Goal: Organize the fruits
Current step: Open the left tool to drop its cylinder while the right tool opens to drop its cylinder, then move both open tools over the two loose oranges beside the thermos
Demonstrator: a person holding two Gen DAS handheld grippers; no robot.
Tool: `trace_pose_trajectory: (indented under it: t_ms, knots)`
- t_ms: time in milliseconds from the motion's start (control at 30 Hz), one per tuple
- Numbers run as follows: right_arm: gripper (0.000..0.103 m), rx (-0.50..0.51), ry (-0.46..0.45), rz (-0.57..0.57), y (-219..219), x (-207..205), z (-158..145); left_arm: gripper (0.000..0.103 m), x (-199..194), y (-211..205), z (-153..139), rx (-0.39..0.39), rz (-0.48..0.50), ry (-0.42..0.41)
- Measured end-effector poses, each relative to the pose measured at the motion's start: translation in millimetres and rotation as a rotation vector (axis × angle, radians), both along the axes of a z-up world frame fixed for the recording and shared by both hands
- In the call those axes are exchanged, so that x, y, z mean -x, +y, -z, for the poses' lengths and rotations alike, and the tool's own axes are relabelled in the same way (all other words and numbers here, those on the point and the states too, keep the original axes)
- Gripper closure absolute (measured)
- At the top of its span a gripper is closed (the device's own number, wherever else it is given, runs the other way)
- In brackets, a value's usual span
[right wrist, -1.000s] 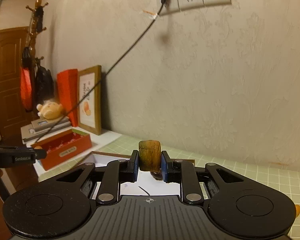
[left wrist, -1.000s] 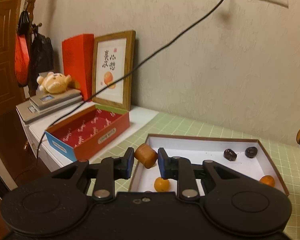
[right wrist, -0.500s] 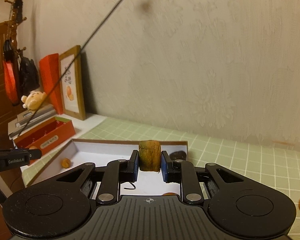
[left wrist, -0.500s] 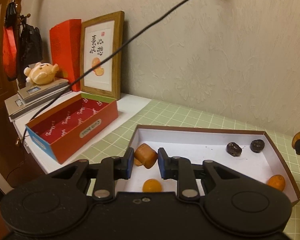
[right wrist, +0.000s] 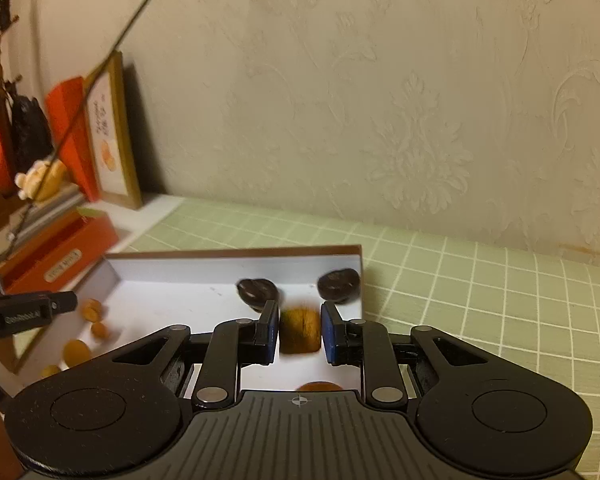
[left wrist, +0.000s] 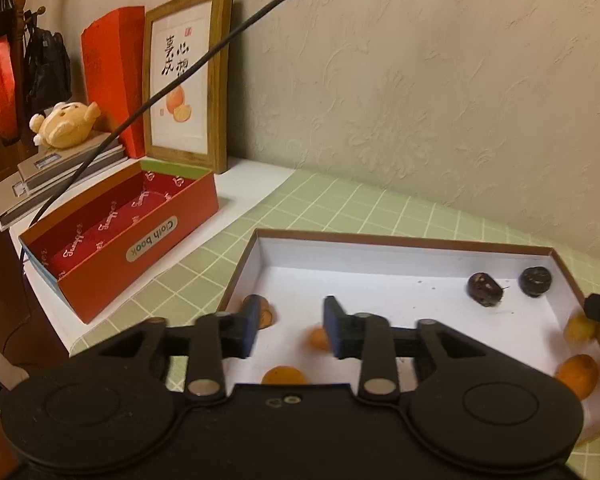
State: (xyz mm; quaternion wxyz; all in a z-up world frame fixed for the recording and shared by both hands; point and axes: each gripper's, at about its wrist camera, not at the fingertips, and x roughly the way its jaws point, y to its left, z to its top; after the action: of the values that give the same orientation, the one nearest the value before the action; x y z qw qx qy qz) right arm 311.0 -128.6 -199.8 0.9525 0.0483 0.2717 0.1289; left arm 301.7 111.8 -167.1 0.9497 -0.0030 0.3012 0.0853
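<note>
A shallow white box with a brown rim [left wrist: 400,238] lies on the green grid mat. It holds several small orange fruits [left wrist: 578,374] and two dark fruits [left wrist: 483,289]. My left gripper [left wrist: 291,330] is open and empty over the box's near left part, with an orange-brown fruit [left wrist: 266,314] beside its left finger. My right gripper [right wrist: 300,331] is open over the box's right end [right wrist: 352,248]. A brown-green fruit [right wrist: 300,330] sits blurred between its fingers, not clamped. Two dark fruits [right wrist: 256,290] lie just beyond.
An open red "Cloth book" box [left wrist: 132,232] stands left of the white box. Behind it are a framed picture [left wrist: 186,76], a red bag [left wrist: 114,76], stacked books with a plush toy [left wrist: 66,124], and a black cable [left wrist: 204,56]. The wall runs close behind.
Both grippers lowered toward the white box and opened. The left let go of its orange-brown fruit into the box. The right released its brown-green fruit, which now sits loose between the fingers.
</note>
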Motion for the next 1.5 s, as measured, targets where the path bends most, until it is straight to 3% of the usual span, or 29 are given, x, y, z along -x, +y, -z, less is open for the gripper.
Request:
trace_pose_trajectory:
  t_ms: [67,133,200,267,300,333,400,500,600,767,1033,1333,1500]
  knots:
    - [0.074,-0.01,0.014,0.014,-2,-4,2,0.045,0,1,-1,0.0,-0.018,-0.002]
    - [0.06,-0.05,-0.013,0.027,-7,0,-3,0.038,5,2,-8,-0.003,-0.024,-0.027]
    - [0.059,-0.056,-0.067,0.031,-8,6,-13,0.015,10,3,-17,-0.003,-0.028,-0.052]
    - [0.054,-0.08,-0.1,0.027,-10,13,-20,0.011,16,4,-27,-0.002,-0.041,-0.088]
    - [0.042,-0.086,-0.111,0.027,-11,16,-23,0.01,19,4,-32,-0.001,-0.039,-0.097]
    - [0.031,-0.095,-0.125,0.025,-13,20,-26,0.009,21,4,-35,-0.001,-0.037,-0.102]
    - [0.025,-0.094,-0.147,0.029,-13,25,-30,0.008,27,4,-41,-0.001,-0.047,-0.109]
    - [0.022,-0.094,-0.159,0.02,-16,33,-34,0.008,35,-2,-46,-0.029,-0.042,-0.113]
    - [0.009,-0.099,-0.161,0.033,-25,42,-37,0.008,44,-9,-51,-0.051,-0.032,-0.12]
    - [0.0,-0.106,-0.185,0.069,-43,60,-45,0.008,60,-23,-57,-0.052,-0.019,-0.127]
    - [0.0,-0.087,-0.207,0.12,-83,90,-53,0.008,75,-63,-56,-0.044,0.052,-0.128]
    - [0.0,-0.092,-0.18,0.239,-150,119,-51,0.011,79,-136,-50,-0.027,0.207,-0.13]
    - [0.0,-0.057,-0.176,0.305,-187,137,-49,0.018,82,-183,-40,-0.029,0.315,-0.116]
